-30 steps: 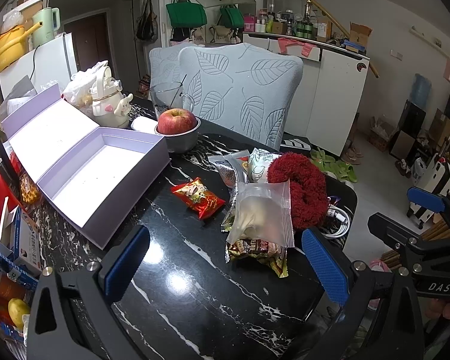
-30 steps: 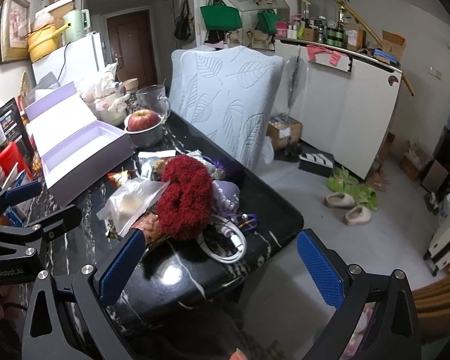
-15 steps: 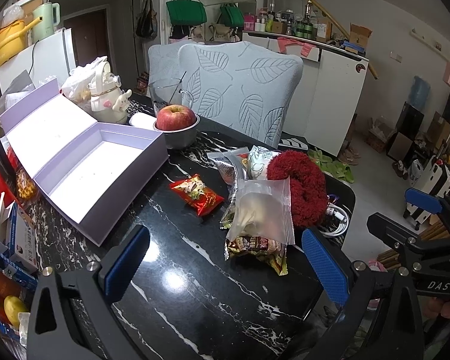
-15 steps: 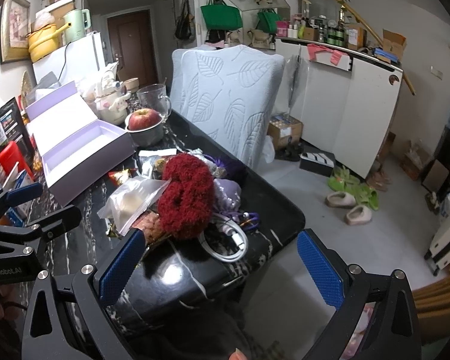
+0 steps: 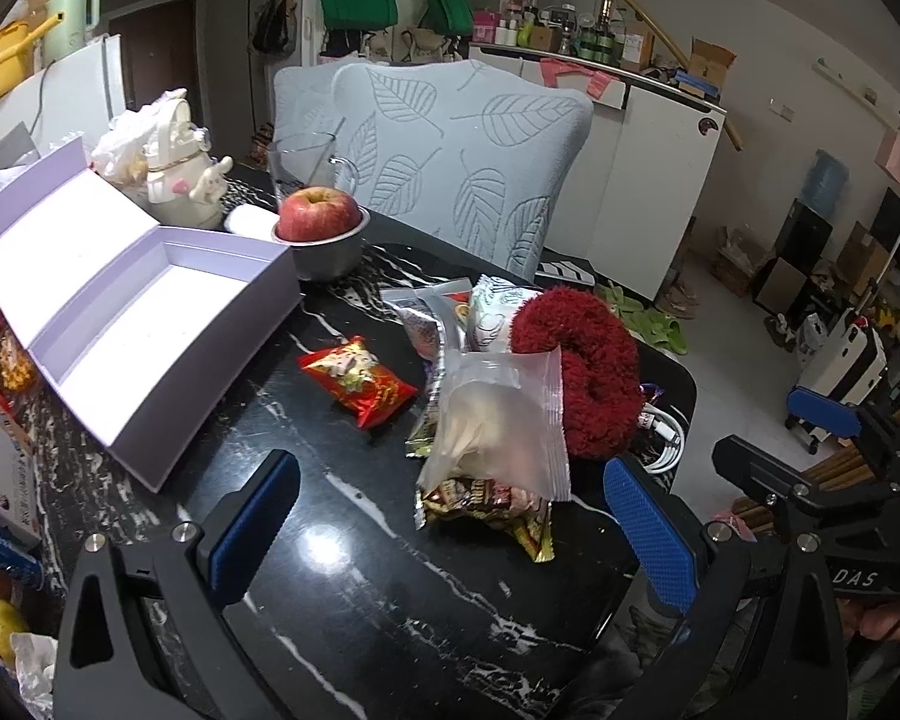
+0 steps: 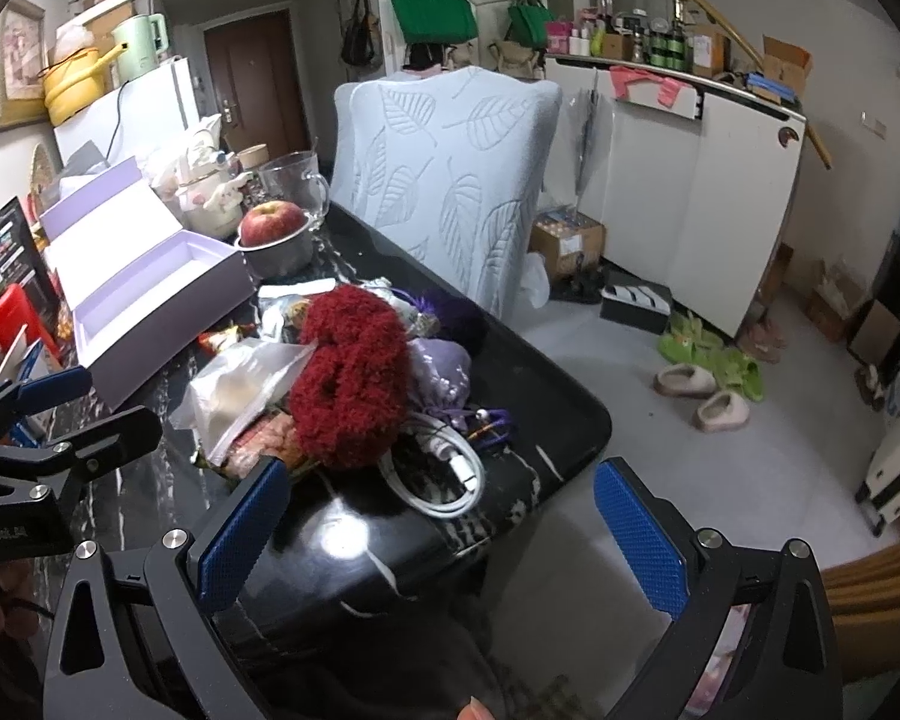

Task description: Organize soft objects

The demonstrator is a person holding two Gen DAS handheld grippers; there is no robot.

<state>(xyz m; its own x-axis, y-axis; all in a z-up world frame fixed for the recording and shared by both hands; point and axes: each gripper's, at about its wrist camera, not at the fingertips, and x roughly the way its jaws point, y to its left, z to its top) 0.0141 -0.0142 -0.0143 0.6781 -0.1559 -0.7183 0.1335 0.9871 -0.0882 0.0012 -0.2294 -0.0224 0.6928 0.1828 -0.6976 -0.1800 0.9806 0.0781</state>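
A fuzzy dark red ring (image 5: pixel 594 366) (image 6: pixel 351 378) lies on a pile at the right end of the black marble table (image 5: pixel 342 546). A clear zip bag (image 5: pixel 504 426) (image 6: pixel 240 390) leans against it, over gold snack packets (image 5: pixel 498 504). A red snack packet (image 5: pixel 360 378) lies apart, toward the open lilac box (image 5: pixel 150 324) (image 6: pixel 144 294). A lilac pouch (image 6: pixel 444 372) and a white coiled cable (image 6: pixel 450 474) lie beside the ring. My left gripper (image 5: pixel 450 510) hovers open, short of the pile. My right gripper (image 6: pixel 444 528) is open over the table's corner, empty.
An apple in a metal bowl (image 5: pixel 321 234), a glass mug (image 5: pixel 306 165) and a white figurine (image 5: pixel 177 177) stand behind the box. A leaf-patterned chair (image 5: pixel 450 156) backs the table. Boxes and packets (image 5: pixel 0 468) crowd the left edge. Slippers (image 6: pixel 708 384) lie on the floor.
The left view has crept slightly forward and left; the box sits a little lower in frame. The right gripper has barely moved. Nothing was taken hold of.
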